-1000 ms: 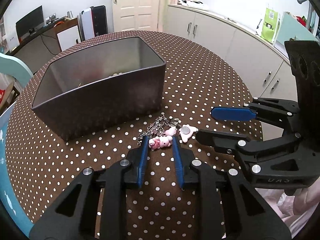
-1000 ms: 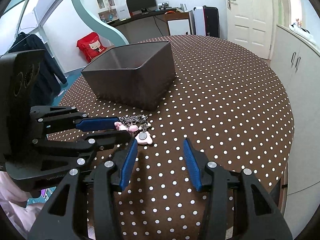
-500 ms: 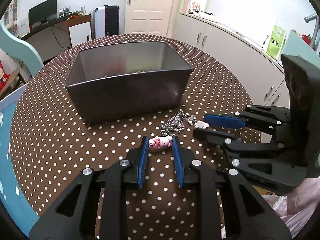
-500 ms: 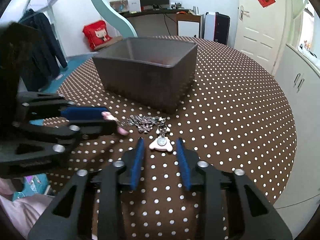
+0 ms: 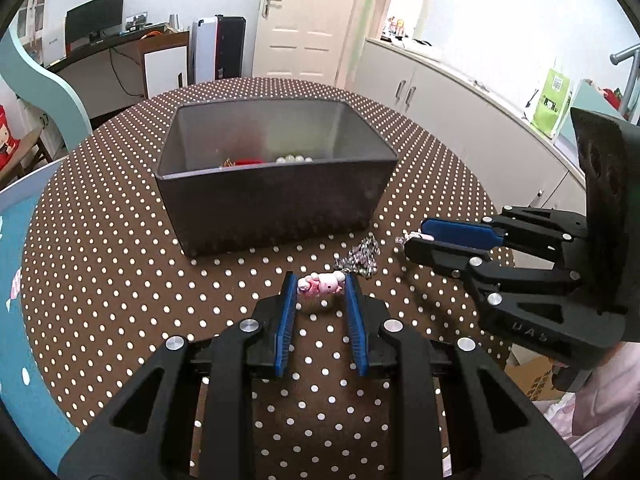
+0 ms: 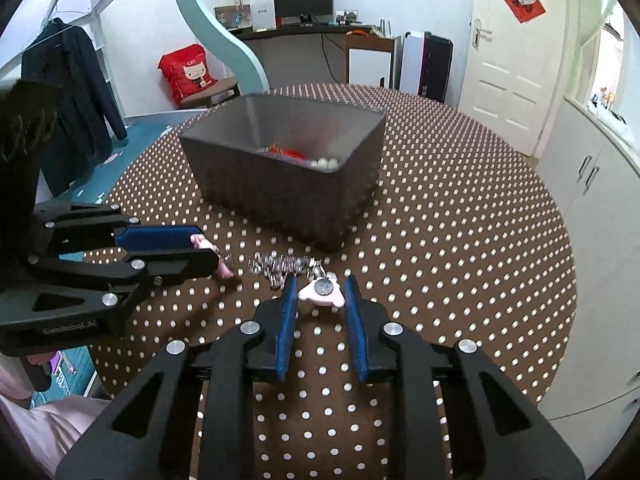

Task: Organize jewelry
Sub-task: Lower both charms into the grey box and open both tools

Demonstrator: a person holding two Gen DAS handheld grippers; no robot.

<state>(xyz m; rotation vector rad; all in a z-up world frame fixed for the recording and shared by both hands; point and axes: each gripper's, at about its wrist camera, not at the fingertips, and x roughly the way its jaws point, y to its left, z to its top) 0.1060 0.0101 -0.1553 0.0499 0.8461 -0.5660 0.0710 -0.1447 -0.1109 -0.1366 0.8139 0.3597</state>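
A silver chain joins two pink charms. My left gripper is shut on the pink cat charm and holds it just above the table. My right gripper is shut on the pink charm with a round metal disc. The chain hangs between the two grippers over the dotted cloth. The dark grey box stands behind, holding pearls and a red item. The box also shows in the right wrist view. The right gripper also shows in the left wrist view, and the left gripper in the right wrist view.
The round table has a brown cloth with white dots. White cabinets run along the right. A teal bed frame and a desk with a monitor stand beyond the table.
Both grippers have closed on their charms and lifted them. The chain has stretched out between them. Both views have risen, showing the box contents.
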